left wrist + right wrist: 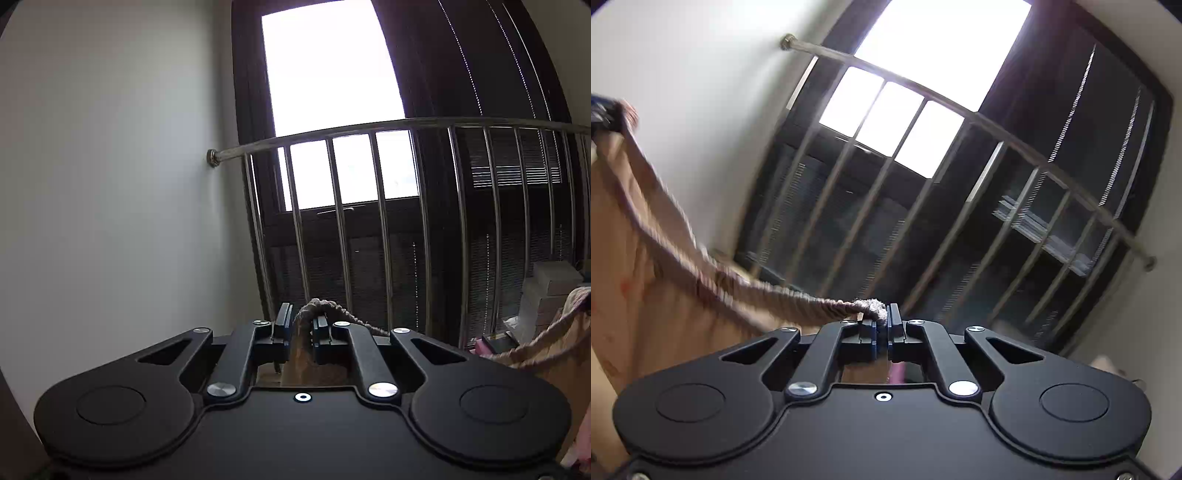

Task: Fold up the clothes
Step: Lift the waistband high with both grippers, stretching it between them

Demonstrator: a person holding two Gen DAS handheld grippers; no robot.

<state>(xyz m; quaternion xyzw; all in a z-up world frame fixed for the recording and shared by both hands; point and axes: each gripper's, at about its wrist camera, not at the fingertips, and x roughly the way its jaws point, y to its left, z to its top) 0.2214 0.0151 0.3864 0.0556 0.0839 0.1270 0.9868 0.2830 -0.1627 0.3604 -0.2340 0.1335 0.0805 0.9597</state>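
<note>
A plain white wall (110, 166) fills the nine o'clock side. At twelve o'clock a bright window (332, 74) glares white in its dark frame, with dark blinds (517, 177) toward two o'clock. A metal railing (369, 127) with upright bars crosses before it. Pale boxes (550, 284) stack at three o'clock.

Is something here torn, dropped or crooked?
Nothing stands out. The tan garment hangs whole between the left gripper and the right gripper, each shut on its ribbed edge.
</note>
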